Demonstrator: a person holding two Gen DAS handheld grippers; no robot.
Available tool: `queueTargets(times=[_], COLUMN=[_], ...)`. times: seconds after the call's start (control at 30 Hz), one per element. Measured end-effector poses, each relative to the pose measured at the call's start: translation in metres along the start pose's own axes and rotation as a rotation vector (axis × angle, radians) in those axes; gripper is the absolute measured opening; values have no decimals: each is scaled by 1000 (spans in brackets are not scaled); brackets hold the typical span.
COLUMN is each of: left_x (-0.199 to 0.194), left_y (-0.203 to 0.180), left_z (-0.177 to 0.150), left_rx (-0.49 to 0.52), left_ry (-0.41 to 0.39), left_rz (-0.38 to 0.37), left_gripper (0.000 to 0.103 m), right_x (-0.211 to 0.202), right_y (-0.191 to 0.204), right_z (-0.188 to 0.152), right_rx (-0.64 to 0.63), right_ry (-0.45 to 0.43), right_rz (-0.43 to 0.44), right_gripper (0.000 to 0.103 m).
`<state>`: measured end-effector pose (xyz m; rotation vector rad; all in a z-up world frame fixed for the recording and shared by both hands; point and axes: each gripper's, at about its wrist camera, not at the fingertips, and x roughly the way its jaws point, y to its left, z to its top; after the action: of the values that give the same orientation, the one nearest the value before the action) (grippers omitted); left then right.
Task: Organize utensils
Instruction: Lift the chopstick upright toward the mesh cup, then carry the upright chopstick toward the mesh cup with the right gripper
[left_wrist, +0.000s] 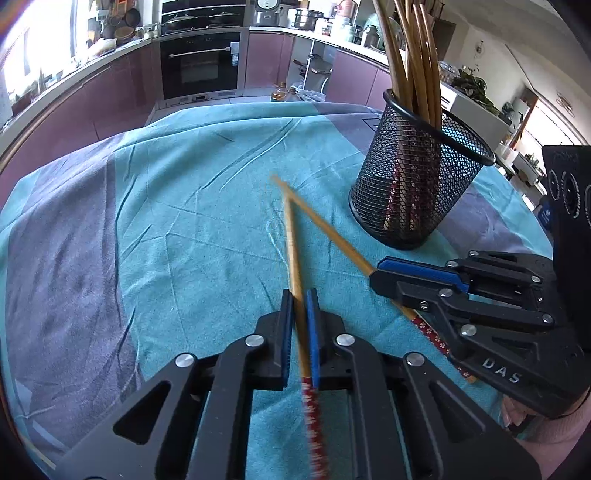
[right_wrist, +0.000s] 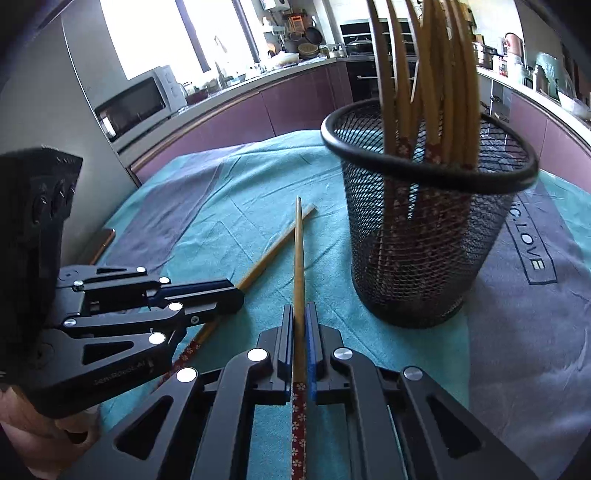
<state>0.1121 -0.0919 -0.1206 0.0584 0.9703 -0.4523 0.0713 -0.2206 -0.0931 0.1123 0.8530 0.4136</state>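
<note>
Two bamboo chopsticks with red flowered ends are held just above the teal cloth, crossing near their tips. My left gripper (left_wrist: 299, 295) is shut on one chopstick (left_wrist: 291, 240), which also shows in the right wrist view as the slanted chopstick (right_wrist: 273, 254) in that left gripper (right_wrist: 236, 288). My right gripper (right_wrist: 300, 310) is shut on the other chopstick (right_wrist: 298, 251), the one running to the right gripper (left_wrist: 384, 269) in the left wrist view. A black mesh holder (left_wrist: 417, 184) (right_wrist: 424, 240) stands upright to the right, with several chopsticks in it.
A teal and grey cloth (left_wrist: 184, 221) (right_wrist: 221, 206) covers the table. Purple kitchen cabinets, an oven (left_wrist: 201, 66) and a microwave (right_wrist: 136, 103) lie beyond the table's far edge. A hand (right_wrist: 37, 435) grips the left tool.
</note>
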Motion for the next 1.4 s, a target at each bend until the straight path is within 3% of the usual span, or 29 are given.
queueTargets(times=[0.4,0.6,0.9,1.4], left_x=[-5,0,6,-16], left_y=[-12,-19,-21,-17], left_z=[-13,-8,1,-1], left_rx=[34,68,69,53], left_ry=[10,12,8,-41], left_rz=[8,19,43,28], left_gripper=[8,16,8,8], right_x=[5,11,15,-16], right_y=[10,13,11,9], right_z=[-5,-5,-2,0], right_rx=[-56,-83,-71,-76], right_ry=[42,55,44,-24], right_rz=[19,-3,4,38], right_gripper=[6,7,6,6])
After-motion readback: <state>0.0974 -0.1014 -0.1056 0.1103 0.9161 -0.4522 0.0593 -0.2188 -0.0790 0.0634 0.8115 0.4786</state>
